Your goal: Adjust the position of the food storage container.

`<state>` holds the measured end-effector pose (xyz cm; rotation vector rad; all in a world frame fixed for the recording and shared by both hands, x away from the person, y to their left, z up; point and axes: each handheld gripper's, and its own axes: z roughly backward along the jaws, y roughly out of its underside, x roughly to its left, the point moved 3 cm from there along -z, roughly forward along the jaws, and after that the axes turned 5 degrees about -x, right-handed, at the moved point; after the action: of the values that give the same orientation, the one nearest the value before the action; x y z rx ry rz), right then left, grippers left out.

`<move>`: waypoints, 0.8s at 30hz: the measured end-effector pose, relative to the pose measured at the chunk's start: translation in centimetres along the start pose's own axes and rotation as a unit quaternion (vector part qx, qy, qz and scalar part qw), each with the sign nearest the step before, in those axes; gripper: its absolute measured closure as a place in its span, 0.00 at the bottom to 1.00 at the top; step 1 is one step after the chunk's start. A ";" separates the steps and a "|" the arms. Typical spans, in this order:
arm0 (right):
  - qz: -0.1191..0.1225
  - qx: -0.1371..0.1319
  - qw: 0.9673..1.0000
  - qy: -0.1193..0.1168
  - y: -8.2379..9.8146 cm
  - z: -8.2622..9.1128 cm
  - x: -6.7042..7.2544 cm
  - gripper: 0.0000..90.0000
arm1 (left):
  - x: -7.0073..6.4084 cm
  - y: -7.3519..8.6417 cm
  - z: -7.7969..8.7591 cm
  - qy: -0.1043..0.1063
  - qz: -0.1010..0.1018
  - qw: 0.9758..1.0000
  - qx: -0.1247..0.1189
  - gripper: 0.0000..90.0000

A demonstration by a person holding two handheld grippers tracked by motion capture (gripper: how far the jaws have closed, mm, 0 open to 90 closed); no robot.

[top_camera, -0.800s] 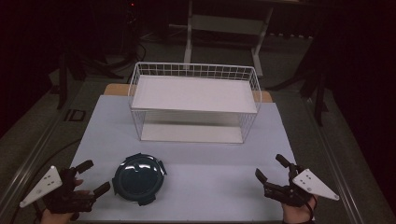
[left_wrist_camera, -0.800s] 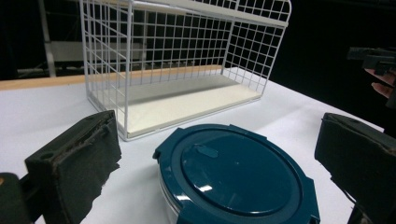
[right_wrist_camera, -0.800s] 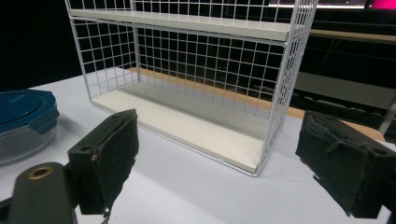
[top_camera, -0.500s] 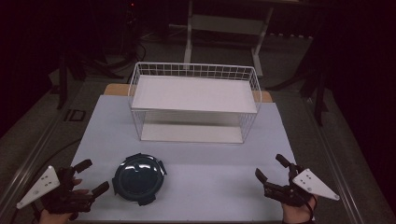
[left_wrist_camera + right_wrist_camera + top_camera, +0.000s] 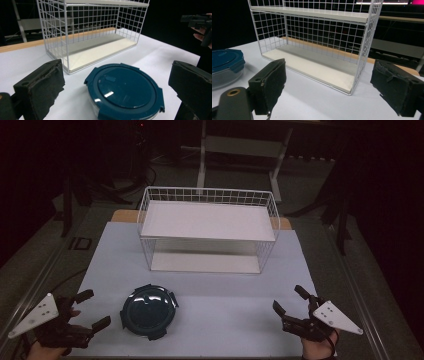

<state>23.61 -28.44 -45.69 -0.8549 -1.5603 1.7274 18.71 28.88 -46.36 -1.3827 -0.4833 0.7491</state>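
A round container with a dark teal clip-on lid (image 5: pixel 148 311) and a clear base sits on the white tabletop near the front left. My left gripper (image 5: pixel 94 308) is just to its left, open, with nothing between its fingers. In the left gripper view the container (image 5: pixel 125 91) lies close ahead between the spread pads (image 5: pixel 42 87). My right gripper (image 5: pixel 288 298) stands open and holds nothing at the front right, well away from the container. In the right gripper view the container (image 5: pixel 224 65) shows at the far left, and the gripper (image 5: pixel 332 82) faces the wire rack.
A white two-tier wire rack (image 5: pixel 207 196) stands at the middle back of the table (image 5: pixel 225 285), both shelves bare; it also shows as the rack (image 5: pixel 82 27) and the rack (image 5: pixel 367 50). Dark stands and cables lie beyond the table.
My left gripper has shifted slightly to the left. The right gripper, the container and the rack have not moved.
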 end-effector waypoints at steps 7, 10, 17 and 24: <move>0.000 0.002 1.000 -0.002 0.0 0.0 0.0 0.14 | 0.5 1.2 -0.2 0.004 0.015 0.997 0.078 0.00; -0.002 0.002 1.000 -0.002 0.1 0.0 0.0 0.14 | 0.8 1.8 -0.4 0.010 0.026 0.996 0.090 0.00; -0.001 0.002 1.000 -0.004 0.1 0.0 0.1 0.14 | 1.7 3.3 -0.2 0.010 0.020 0.992 0.125 0.08; 0.000 0.003 1.000 -0.004 0.1 -0.1 0.1 0.14 | 2.7 4.5 0.3 0.025 0.018 0.988 0.148 0.57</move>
<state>23.61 -28.34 -45.80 -0.8462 -1.5600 1.7369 19.50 31.07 -51.04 -1.1310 -0.2940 0.7811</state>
